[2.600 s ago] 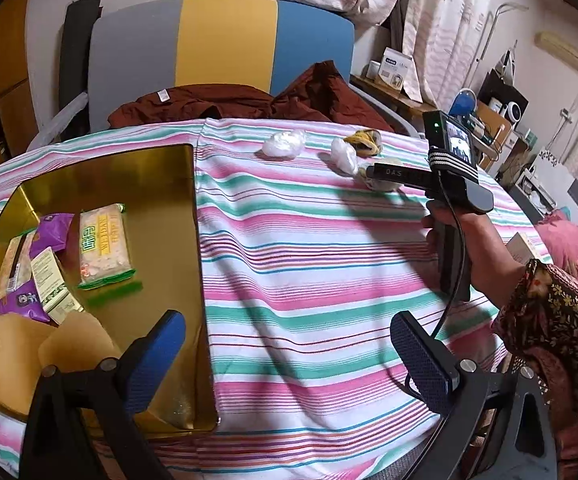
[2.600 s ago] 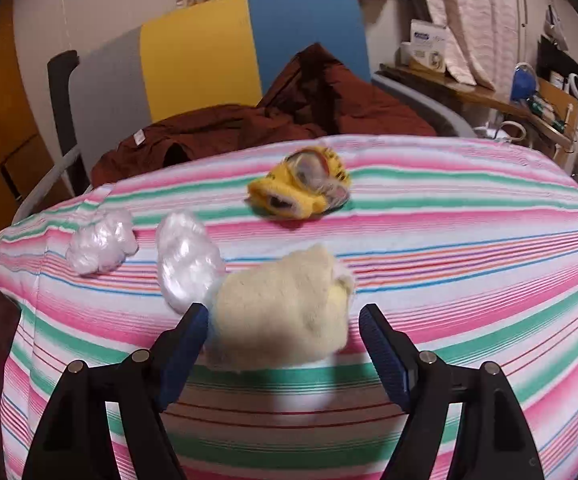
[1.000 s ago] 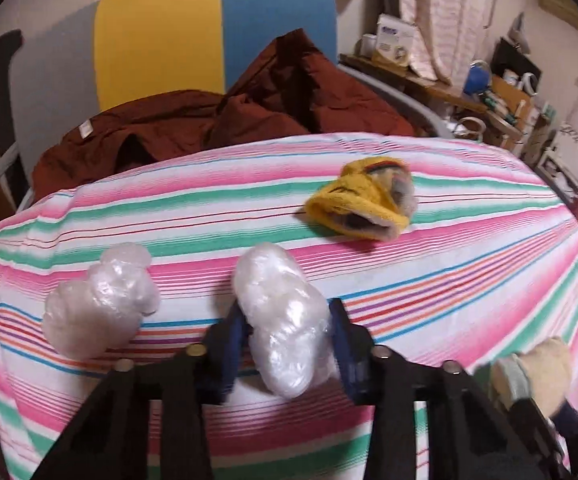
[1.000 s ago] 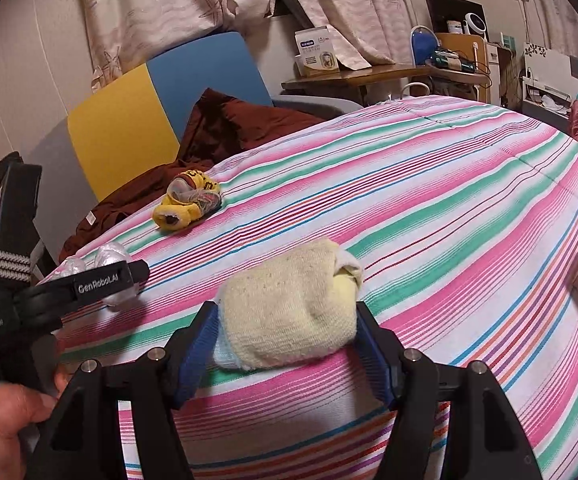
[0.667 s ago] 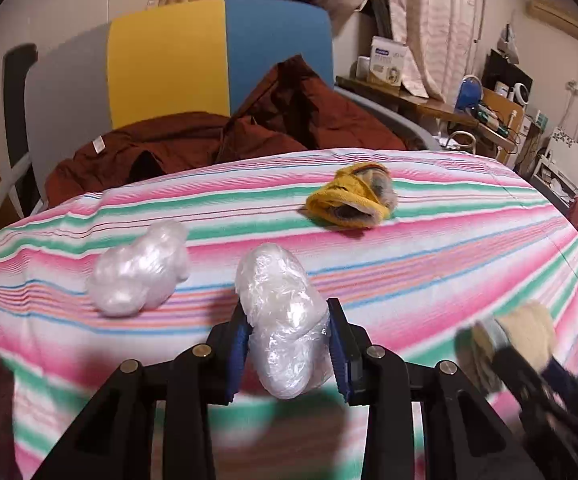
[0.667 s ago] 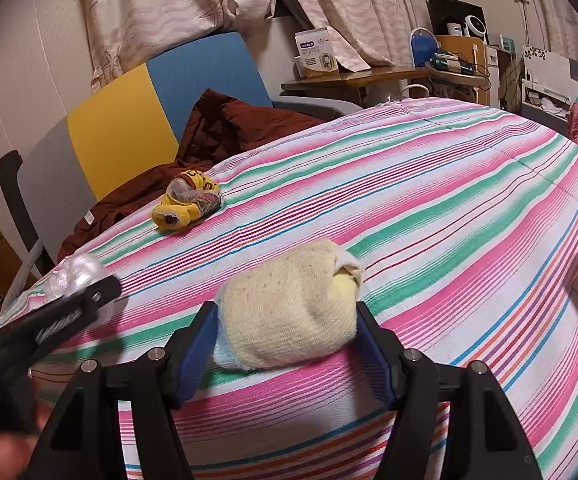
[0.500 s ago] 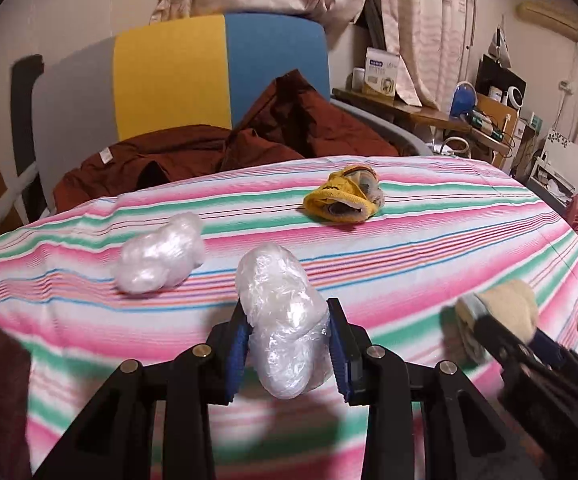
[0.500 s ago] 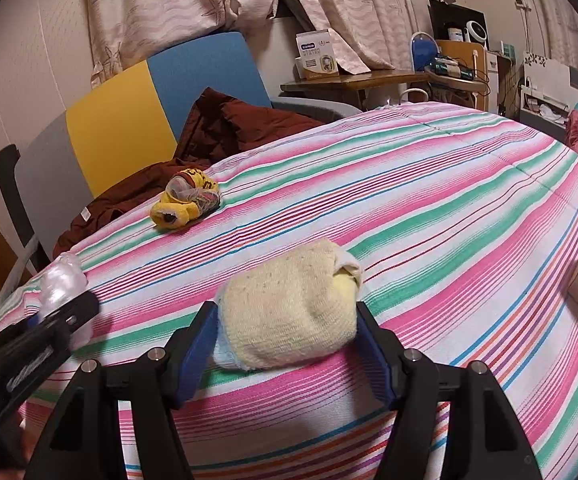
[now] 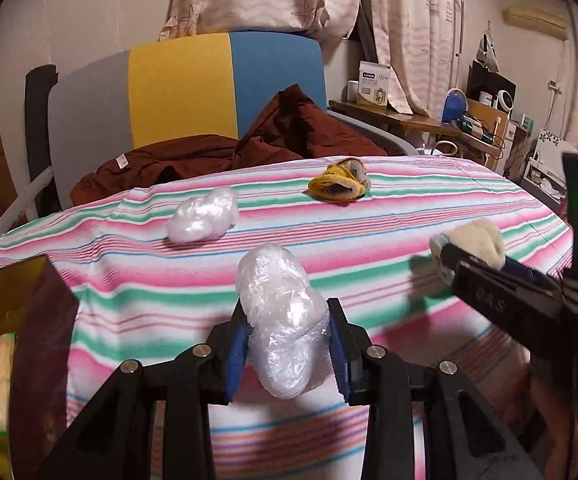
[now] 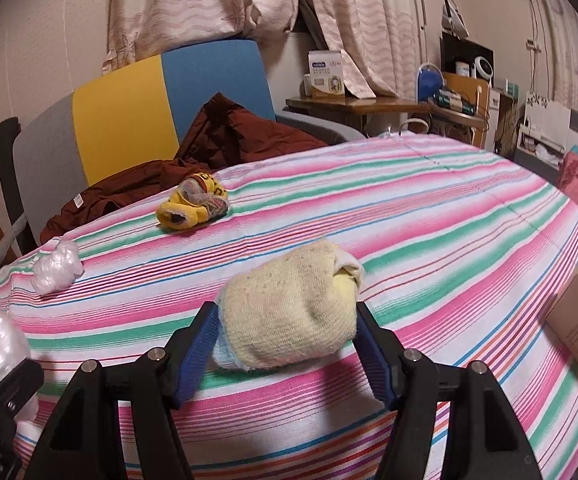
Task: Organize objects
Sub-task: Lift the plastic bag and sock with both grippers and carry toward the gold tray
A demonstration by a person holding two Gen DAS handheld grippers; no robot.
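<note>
Gold tin (image 9: 17,300) back beside striped tablecloth (image 9: 409,208).

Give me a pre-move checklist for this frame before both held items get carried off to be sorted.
1. Left gripper shut on the crinkled clear plastic bundle: ok, both blue pads press its sides.
2. Right gripper shut on the rolled cream knitted sock: ok.
3. Both loads lifted off the pink-and-green striped tablecloth: cannot tell.
4. Gold tin tray within the left gripper's view: ok, at the left edge, snack packets already inside.
5. Items left on the cloth: not ok, the second plastic bundle and the yellow rolled sock remain.
6. Grippers apart from each other: ok.
</note>
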